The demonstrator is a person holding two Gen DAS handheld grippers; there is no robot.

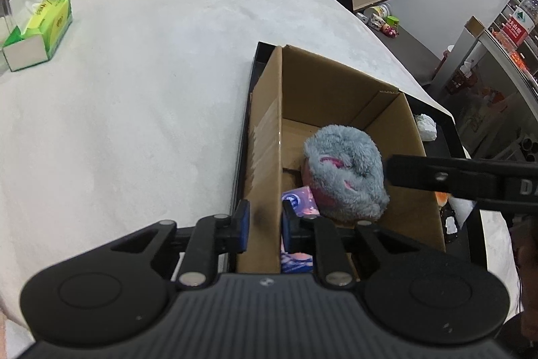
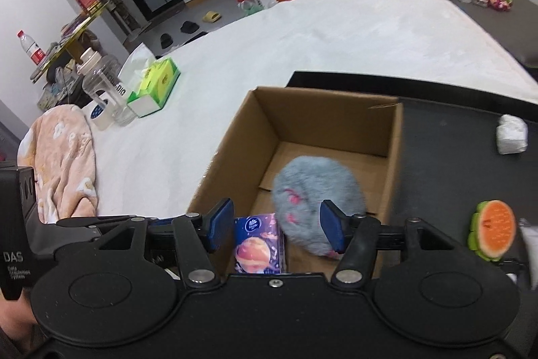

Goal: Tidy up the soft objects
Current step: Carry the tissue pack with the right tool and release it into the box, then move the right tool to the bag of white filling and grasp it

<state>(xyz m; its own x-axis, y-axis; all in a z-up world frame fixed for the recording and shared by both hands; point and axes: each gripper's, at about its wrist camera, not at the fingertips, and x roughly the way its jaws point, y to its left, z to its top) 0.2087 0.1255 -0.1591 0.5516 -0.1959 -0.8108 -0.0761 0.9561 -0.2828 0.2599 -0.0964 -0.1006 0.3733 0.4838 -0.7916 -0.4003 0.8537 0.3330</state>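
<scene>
Nearest me, my left gripper (image 1: 264, 226) is pinched onto the near left wall of the box (image 1: 265, 130), one blue pad outside the cardboard and one inside. Its housing cuts off the box's near edge, so I cannot see how far down the wall the pads reach.

My right gripper (image 2: 274, 229) hangs over the box's near end with its jaws spread. The grey plush (image 2: 316, 207) sits between and beyond the pads; the right pad overlaps its edge in the right wrist view, and I cannot tell whether it touches. The plush is blurred there. In the left wrist view it lies inside the box against the right wall, a rounded lump whose long axis runs roughly from near to far, with pink markings on top. Which end is its head I cannot make out.

Just beside it, toward the near left corner, is a purple tissue pack (image 2: 257, 244), half hidden by both grippers.

The box stands on a black tray (image 2: 447, 164). On the tray to the right are a watermelon toy (image 2: 494, 229), cut by the frame's blur, and further off a white wad (image 2: 511, 133).

Beyond, on the white cloth (image 1: 134, 90), lies a green tissue box (image 1: 40, 32).
</scene>
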